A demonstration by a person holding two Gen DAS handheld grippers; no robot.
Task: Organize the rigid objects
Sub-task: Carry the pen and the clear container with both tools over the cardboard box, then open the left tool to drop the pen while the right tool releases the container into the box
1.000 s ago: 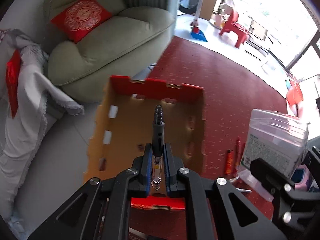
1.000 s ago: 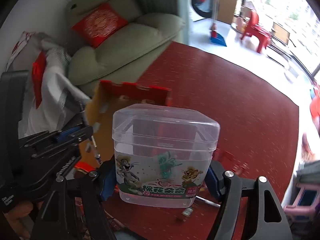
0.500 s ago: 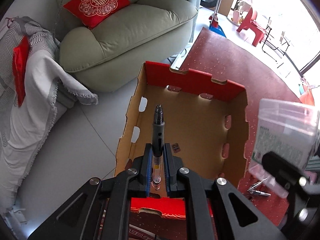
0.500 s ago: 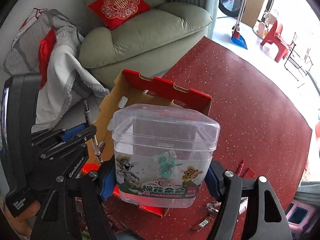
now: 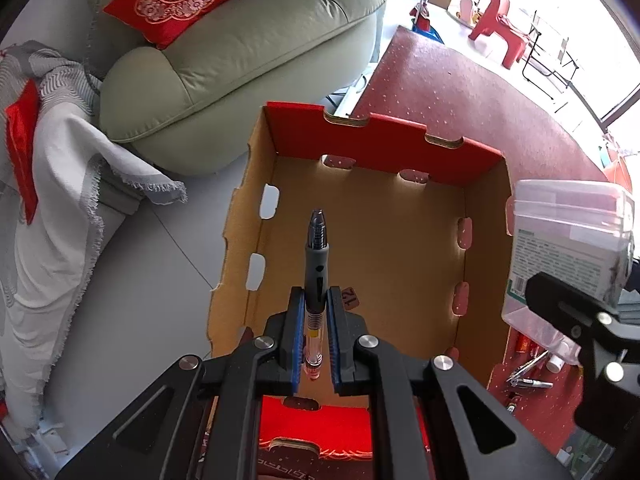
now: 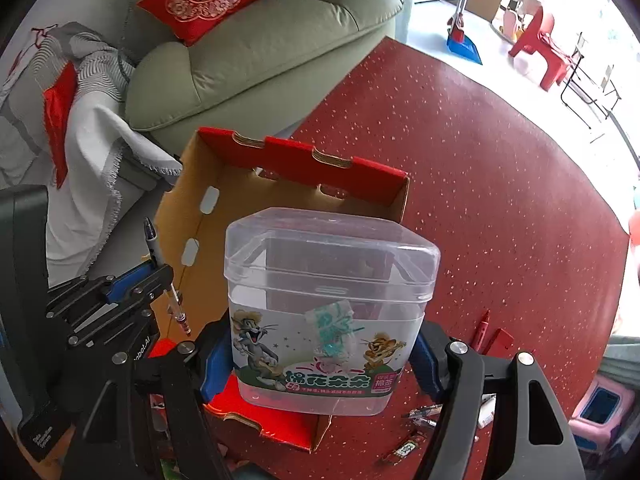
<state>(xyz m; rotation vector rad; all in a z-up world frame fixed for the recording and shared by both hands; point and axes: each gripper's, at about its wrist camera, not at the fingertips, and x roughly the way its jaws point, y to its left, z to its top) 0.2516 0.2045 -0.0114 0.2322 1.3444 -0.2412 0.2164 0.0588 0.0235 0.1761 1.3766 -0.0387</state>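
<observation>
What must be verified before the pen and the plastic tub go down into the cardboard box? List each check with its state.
1. Left gripper grip on the pen: ok, clamped between both blue pads, pointing forward.
2. Right gripper grip on the clear tub: ok, held at both sides, upright.
3. Tub lid closed: ok, it sits level on the rim.
4. Pen over the cardboard box: ok, the box floor lies beneath it.
5. Room in the box: ok, the visible floor is bare except a printed mark.
6. Tub fully over the box: cannot tell; the left view shows it at the right wall.
</observation>
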